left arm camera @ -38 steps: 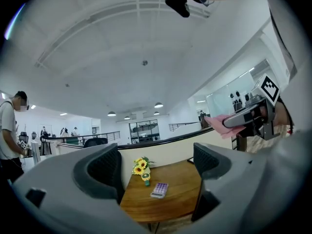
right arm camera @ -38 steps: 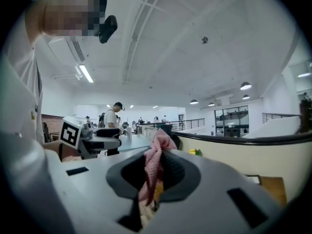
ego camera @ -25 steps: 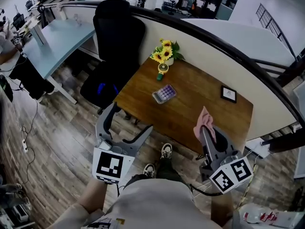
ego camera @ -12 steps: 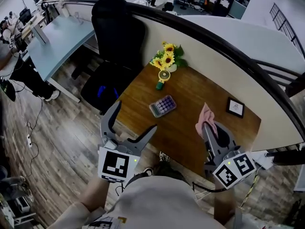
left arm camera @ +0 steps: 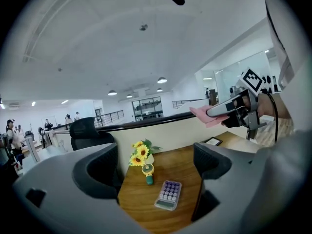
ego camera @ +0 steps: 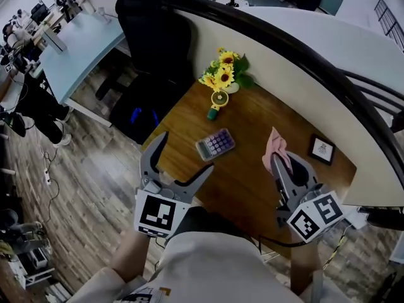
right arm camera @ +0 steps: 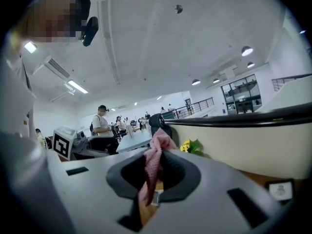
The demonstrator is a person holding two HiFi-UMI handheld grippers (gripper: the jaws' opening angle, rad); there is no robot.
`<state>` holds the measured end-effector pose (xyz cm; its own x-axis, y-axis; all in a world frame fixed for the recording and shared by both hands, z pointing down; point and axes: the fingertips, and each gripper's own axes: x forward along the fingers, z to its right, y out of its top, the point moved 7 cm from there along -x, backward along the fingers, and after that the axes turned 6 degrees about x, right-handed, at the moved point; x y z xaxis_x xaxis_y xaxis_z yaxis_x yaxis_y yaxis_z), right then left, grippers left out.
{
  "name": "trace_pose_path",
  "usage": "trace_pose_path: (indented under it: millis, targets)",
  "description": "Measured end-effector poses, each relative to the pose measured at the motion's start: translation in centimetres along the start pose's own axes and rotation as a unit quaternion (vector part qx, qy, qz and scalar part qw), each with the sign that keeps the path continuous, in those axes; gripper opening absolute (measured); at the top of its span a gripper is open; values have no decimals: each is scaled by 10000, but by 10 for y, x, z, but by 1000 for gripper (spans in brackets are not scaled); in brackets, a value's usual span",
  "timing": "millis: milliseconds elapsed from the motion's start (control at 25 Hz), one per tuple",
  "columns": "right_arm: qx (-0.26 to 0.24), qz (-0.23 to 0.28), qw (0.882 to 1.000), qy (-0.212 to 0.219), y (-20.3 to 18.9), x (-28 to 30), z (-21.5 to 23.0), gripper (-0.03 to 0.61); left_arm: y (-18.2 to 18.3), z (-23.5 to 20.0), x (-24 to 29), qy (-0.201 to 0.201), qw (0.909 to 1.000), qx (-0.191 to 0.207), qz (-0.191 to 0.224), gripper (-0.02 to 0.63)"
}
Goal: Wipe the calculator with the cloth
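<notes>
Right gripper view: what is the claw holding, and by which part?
The right claw is shut on the pink cloth, pinching its bunched middle.

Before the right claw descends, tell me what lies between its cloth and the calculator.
Nothing visible. Only bare table separates the cloth in the right claw from the calculator; the fan and sunflowers stand beyond it.

Open-plan office, partitioned desks [ego camera: 252, 163], black swivel chair [ego camera: 154, 36]
</notes>
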<state>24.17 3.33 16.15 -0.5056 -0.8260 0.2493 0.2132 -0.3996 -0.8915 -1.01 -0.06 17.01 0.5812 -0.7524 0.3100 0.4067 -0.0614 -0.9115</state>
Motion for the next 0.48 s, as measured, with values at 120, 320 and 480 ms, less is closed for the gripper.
trace_pose_path:
  millis: [120, 320, 480]
  targets:
    - [99, -123, 9999, 12, -7, 13, 11, 41, -14, 1, 16, -150, 9997, 3, -191, 460]
    - [217, -306, 9993, -24, -20, 31, 20, 41, -39, 3, 37, -468, 9979, -103, -428, 460]
    - [247, -460, 9985, -136, -30, 49, 25, 41, -61, 1, 55, -748, 9954, -117, -582, 460]
